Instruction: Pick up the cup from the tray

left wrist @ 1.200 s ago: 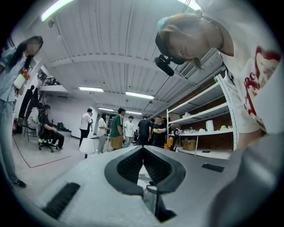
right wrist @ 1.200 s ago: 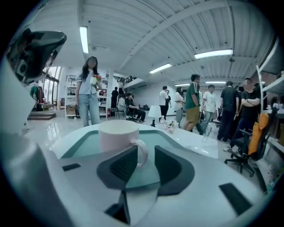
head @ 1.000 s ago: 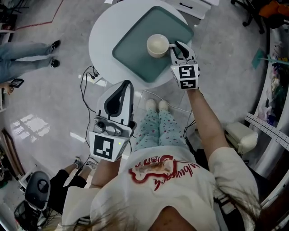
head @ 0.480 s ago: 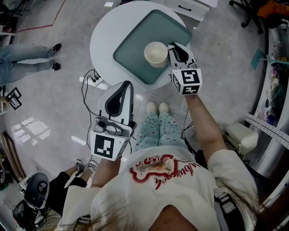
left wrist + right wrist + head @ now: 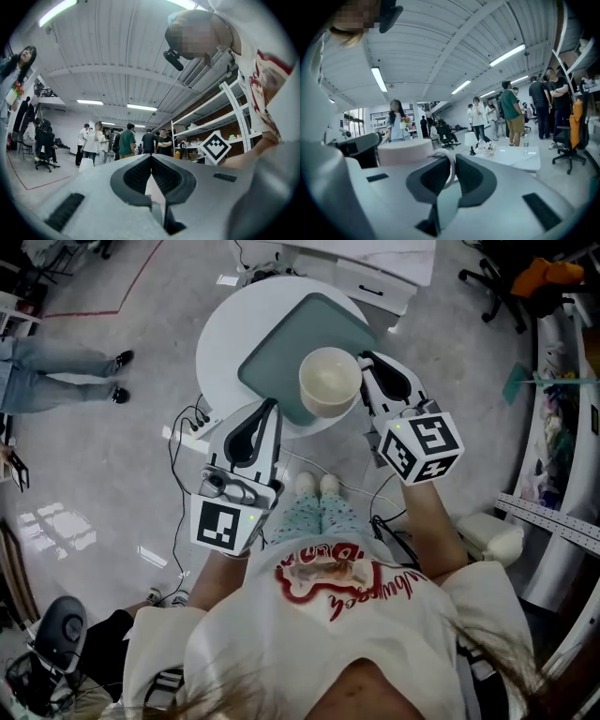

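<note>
A cream cup (image 5: 330, 382) hangs in the air over the near edge of the grey-green tray (image 5: 286, 341), lifted toward the head camera. My right gripper (image 5: 366, 367) is shut on the cup's handle; in the right gripper view the white handle (image 5: 449, 167) sits pinched between the jaws, with the cup body (image 5: 405, 151) to the left. My left gripper (image 5: 259, 421) is held near the table's front edge, below and left of the cup, jaws closed on nothing. In the left gripper view its jaws (image 5: 151, 172) meet at the tips and point up at the room.
The tray lies on a round white table (image 5: 225, 334). Cables (image 5: 187, 413) trail on the floor to the table's left. A white cabinet (image 5: 375, 277) stands behind the table, and a person's legs (image 5: 56, 371) are at far left. Several people stand across the room.
The right gripper has lifted the cup off the tray, up and toward the camera. The left gripper has risen and moved closer to the table's edge.
</note>
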